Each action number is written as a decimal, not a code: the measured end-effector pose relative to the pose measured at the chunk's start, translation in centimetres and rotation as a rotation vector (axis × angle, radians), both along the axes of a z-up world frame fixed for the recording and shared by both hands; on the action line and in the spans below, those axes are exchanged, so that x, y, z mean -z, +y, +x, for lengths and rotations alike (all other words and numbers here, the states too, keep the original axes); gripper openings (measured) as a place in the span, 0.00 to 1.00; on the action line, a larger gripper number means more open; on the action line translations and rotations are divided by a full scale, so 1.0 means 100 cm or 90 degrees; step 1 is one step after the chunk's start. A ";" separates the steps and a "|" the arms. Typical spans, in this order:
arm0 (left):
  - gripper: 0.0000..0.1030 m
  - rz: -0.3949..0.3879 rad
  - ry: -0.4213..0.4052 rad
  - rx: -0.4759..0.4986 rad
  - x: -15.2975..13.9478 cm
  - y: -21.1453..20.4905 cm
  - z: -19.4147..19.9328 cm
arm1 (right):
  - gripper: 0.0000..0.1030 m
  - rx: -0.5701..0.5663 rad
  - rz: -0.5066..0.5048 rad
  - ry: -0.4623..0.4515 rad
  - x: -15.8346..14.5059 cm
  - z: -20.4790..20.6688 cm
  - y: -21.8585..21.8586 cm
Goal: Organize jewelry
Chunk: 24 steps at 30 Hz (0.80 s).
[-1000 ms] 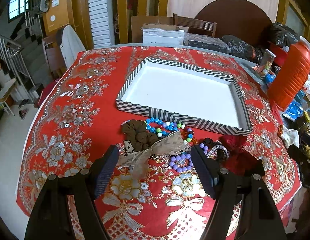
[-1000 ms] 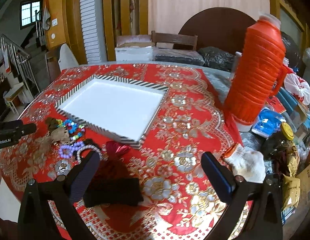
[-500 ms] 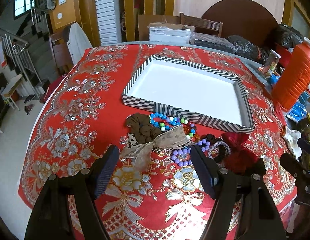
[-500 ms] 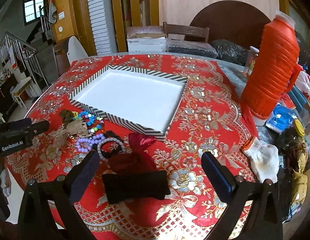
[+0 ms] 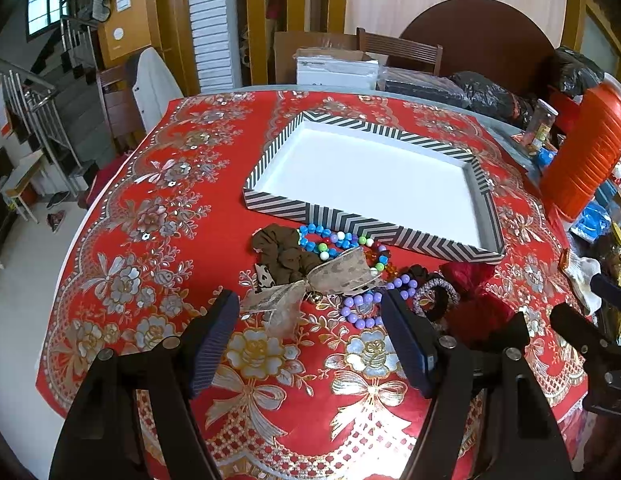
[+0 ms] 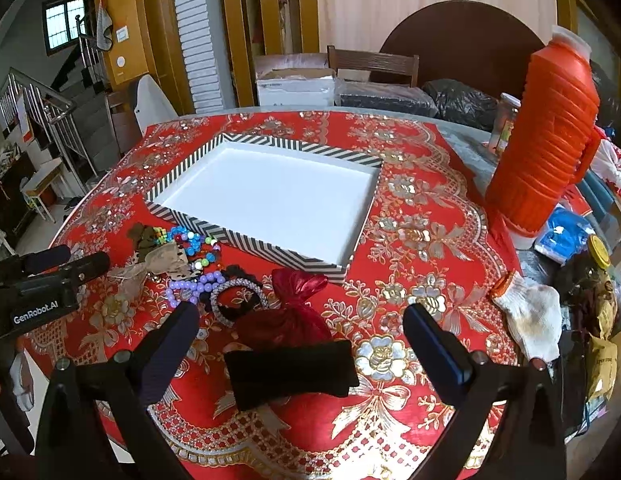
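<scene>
A black-and-white striped tray [image 5: 350, 225] [image 6: 250, 243] with a white inside lies on the red tablecloth, nothing in it. In front of it is a pile: a brown scrunchie [image 5: 284, 254], a bright bead bracelet [image 5: 330, 240], a beige ribbon bow [image 5: 310, 286], a purple bead bracelet [image 5: 364, 308] [image 6: 194, 286], a pearl ring [image 6: 238, 300], a red satin pouch [image 6: 294, 304] and a black flat case [image 6: 290, 372]. My left gripper [image 5: 310, 344] is open just short of the bow. My right gripper [image 6: 300, 344] is open above the black case.
An orange thermos [image 6: 546, 136] stands at the right. A white glove [image 6: 530, 316], jars and bags crowd the table's right edge. Boxes and black bags lie behind the tray. The table drops off at the left [image 5: 70, 248] to the floor and stairs.
Both grippers have drawn back and risen a little, so the pile and tray sit further ahead. The black case now lies between the right fingers. Nothing was taken hold of.
</scene>
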<state>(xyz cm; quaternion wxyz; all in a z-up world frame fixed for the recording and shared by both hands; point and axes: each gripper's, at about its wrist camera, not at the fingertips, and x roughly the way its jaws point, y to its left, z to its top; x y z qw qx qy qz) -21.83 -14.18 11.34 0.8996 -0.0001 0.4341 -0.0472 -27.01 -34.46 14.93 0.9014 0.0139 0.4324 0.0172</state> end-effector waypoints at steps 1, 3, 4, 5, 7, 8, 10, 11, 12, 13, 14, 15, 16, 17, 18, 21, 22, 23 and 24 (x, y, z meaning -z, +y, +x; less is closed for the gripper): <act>0.55 -0.001 0.000 0.000 0.000 0.001 0.000 | 1.00 -0.002 0.004 0.004 0.001 0.000 0.000; 0.55 -0.002 0.001 0.001 0.000 0.001 0.000 | 1.00 -0.002 0.008 0.012 0.002 0.001 0.001; 0.55 -0.002 0.001 0.002 0.001 0.001 0.000 | 1.00 -0.002 0.008 0.014 0.003 0.001 0.001; 0.55 -0.002 0.000 0.001 0.001 0.001 0.000 | 1.00 -0.001 0.005 0.015 0.003 0.001 0.001; 0.55 -0.004 0.001 0.002 0.001 0.001 0.000 | 1.00 -0.001 0.001 0.014 0.003 0.001 0.002; 0.55 -0.005 0.001 0.002 0.001 0.001 0.000 | 1.00 -0.001 -0.001 0.012 0.003 0.001 0.003; 0.55 -0.005 0.002 0.003 0.002 0.001 0.001 | 1.00 -0.001 -0.005 0.007 0.002 0.000 0.004; 0.55 -0.004 0.002 0.003 0.003 0.000 0.001 | 1.00 -0.001 -0.006 0.006 0.002 0.000 0.004; 0.55 -0.005 0.002 0.002 0.002 0.001 0.001 | 1.00 -0.001 -0.007 0.007 0.002 0.000 0.004; 0.55 -0.005 0.002 0.003 0.002 0.001 0.001 | 1.00 -0.001 -0.008 0.007 0.003 0.000 0.004; 0.55 -0.005 0.003 0.003 0.003 0.001 0.001 | 1.00 -0.001 -0.008 0.008 0.002 0.000 0.004; 0.55 -0.004 0.004 0.003 0.003 0.001 0.001 | 1.00 0.000 -0.008 0.008 0.002 0.001 0.003; 0.55 -0.004 0.003 0.003 0.003 0.001 0.001 | 1.00 0.000 -0.009 0.009 0.002 0.001 0.003; 0.55 -0.004 0.004 0.002 0.004 0.001 0.002 | 1.00 -0.001 -0.008 0.009 0.003 0.001 0.003; 0.55 -0.004 0.004 0.003 0.004 0.001 0.002 | 1.00 0.001 -0.008 0.009 0.003 0.002 0.002; 0.55 -0.004 0.008 0.002 0.006 0.001 0.003 | 1.00 -0.001 0.007 0.012 0.005 0.004 0.000; 0.55 -0.004 0.009 0.002 0.007 0.001 0.004 | 1.00 -0.001 0.011 0.013 0.006 0.005 0.000; 0.55 -0.003 0.009 0.002 0.007 0.001 0.004 | 1.00 -0.001 0.013 0.015 0.007 0.005 0.000; 0.55 -0.003 0.009 0.002 0.007 0.001 0.005 | 1.00 -0.001 0.013 0.018 0.008 0.006 0.000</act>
